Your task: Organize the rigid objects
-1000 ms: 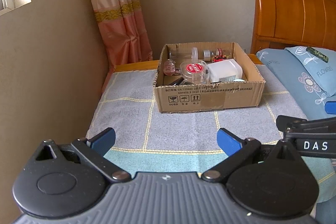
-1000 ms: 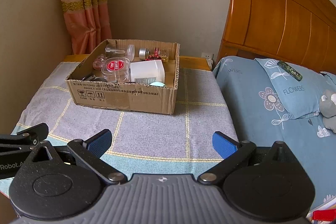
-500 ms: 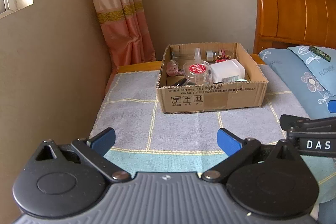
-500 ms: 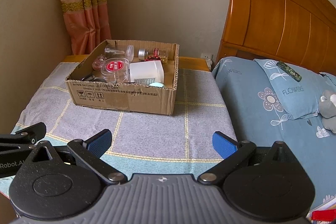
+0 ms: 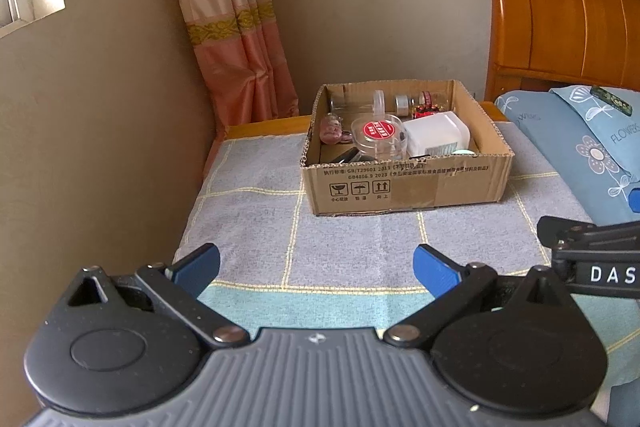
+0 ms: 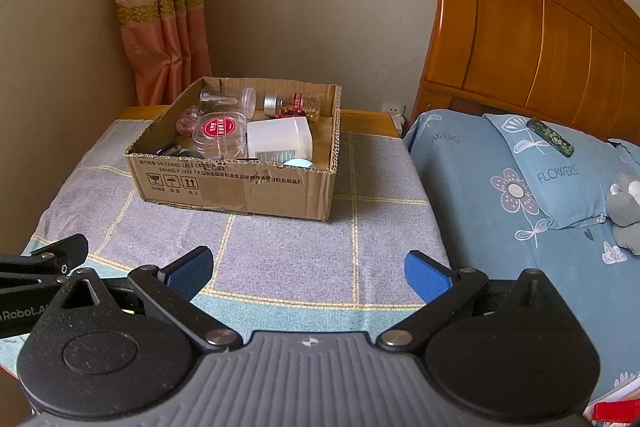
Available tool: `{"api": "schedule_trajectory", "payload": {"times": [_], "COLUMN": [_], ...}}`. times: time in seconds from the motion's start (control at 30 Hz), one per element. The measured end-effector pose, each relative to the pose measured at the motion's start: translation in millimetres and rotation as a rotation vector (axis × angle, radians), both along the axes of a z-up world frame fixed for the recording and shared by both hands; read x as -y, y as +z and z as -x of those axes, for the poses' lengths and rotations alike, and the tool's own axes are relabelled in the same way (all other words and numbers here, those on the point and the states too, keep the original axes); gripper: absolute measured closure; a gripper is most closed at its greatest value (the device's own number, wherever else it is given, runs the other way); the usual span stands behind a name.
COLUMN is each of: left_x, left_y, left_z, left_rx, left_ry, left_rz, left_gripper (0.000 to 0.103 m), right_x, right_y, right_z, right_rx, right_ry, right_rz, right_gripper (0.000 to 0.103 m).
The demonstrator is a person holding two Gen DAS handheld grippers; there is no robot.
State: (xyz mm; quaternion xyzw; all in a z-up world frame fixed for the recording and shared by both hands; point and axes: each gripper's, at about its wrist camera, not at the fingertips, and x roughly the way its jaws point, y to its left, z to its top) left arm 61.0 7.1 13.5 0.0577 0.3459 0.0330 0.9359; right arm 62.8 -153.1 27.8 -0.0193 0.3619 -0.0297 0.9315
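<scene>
I have the left gripper (image 5: 316, 263) held above the near end of the checked cloth (image 5: 360, 231), its blue pads spread wide with nothing between them. The right gripper (image 6: 308, 267) sits just beside it, equally wide apart and empty. The cardboard box (image 6: 240, 183) stands farther back on the cloth, well clear of both. Inside it lie a round clear case with a red label (image 6: 219, 131), a white container (image 6: 278, 141) touching it, and small jars (hard to tell apart) along the back wall. The bed (image 6: 500, 207) runs along the right.

Matt corrugated cardboard box (image 5: 404, 183), woven cloth (image 5: 256, 211), seemingly glossy wood headboard (image 6: 532, 43)
</scene>
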Motion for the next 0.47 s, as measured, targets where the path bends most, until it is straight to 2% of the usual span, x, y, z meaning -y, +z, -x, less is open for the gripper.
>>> {"api": "schedule_trajectory", "payload": {"times": [0.47], "left_x": [1.4], "left_y": [0.8], "left_z": [-0.1], "left_rx": [-0.004], "left_ry": [-0.002], "left_rz": [-0.001], "left_gripper": [0.001], "right_x": [1.5], "right_y": [1.9], "right_z": [0.9], "right_rx": [0.004], "right_ry": [0.006], "right_rz": [-0.003], "right_gripper": [0.000]}}
